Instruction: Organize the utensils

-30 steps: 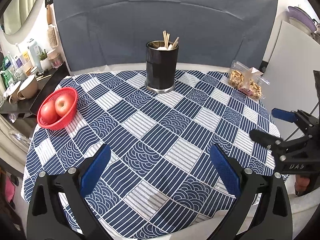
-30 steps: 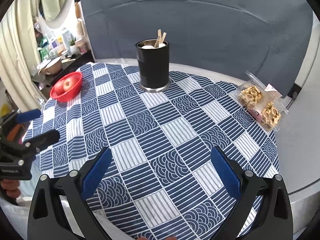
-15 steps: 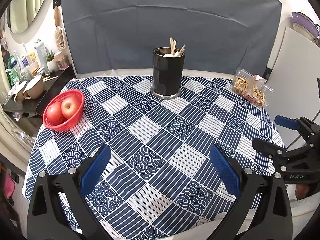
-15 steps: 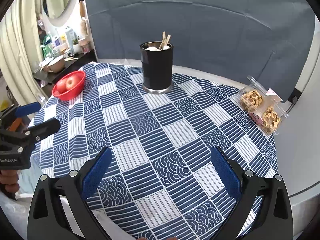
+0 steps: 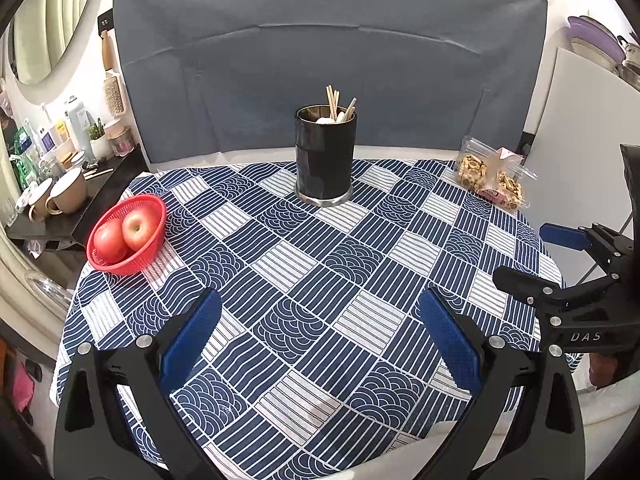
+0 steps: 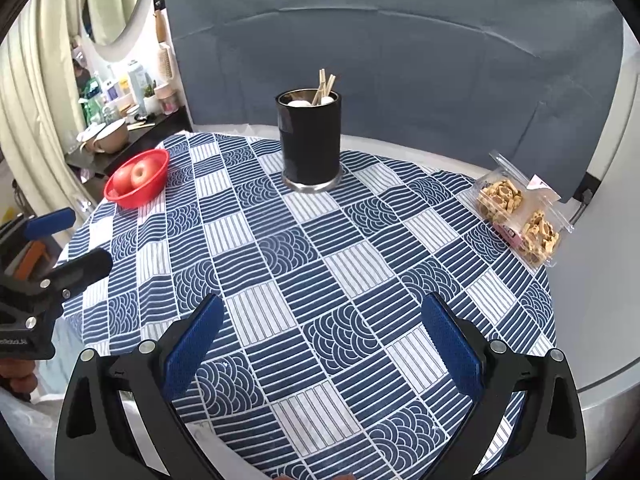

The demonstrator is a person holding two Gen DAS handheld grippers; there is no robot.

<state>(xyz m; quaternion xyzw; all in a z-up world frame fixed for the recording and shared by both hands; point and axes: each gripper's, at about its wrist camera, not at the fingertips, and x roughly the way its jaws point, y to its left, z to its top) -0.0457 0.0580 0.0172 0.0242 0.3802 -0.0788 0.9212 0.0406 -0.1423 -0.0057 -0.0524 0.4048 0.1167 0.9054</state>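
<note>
the black utensil holder [image 5: 325,157] stands upright near the far edge of the round table, on the blue-and-white patterned tablecloth [image 5: 304,280], in front of a grey backdrop [image 5: 328,60]. wooden chopsticks [image 5: 333,101] and white spoon ends poke out of its top, leaning a little to the sides. to its left, well apart, a red basket [image 5: 127,236] holds two apples [image 5: 138,229]. to its right, near the table's edge, lies a clear plastic pack of snacks [image 5: 491,180]. the left gripper [image 5: 320,334] hovers over the near side of the table, its blue-padded fingers spread wide with nothing between them. the right gripper [image 6: 322,334] hangs beside it, likewise spread wide and empty.
</note>
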